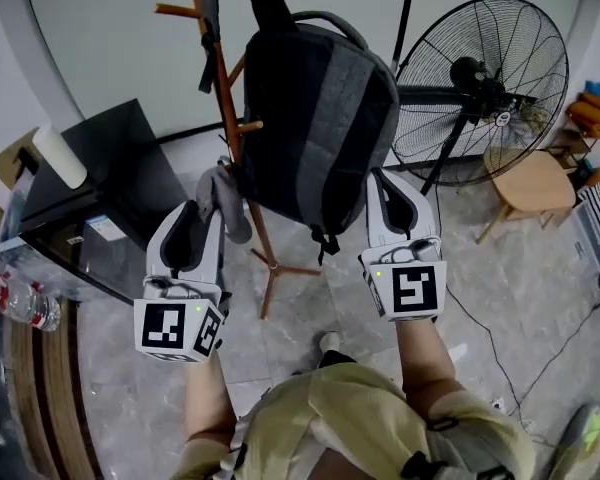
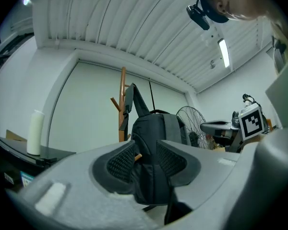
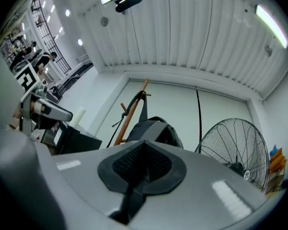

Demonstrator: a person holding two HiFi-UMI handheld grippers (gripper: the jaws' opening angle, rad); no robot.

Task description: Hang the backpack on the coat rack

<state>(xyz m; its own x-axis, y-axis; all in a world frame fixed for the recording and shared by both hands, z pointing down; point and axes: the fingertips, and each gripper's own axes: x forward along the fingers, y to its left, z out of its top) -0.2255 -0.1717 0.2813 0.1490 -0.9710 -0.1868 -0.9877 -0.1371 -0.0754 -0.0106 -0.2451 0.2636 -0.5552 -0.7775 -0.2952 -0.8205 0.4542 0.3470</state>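
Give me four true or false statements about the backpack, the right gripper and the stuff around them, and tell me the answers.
1. The backpack hangs by its strap from the coat rack. True.
2. The right gripper has its jaws wide apart. False: they are closed together with nothing between them.
3. In the head view, a fan stands to the right of the backpack. True.
4. The white roll lies on the floor. False: it stands on the dark table at the left.
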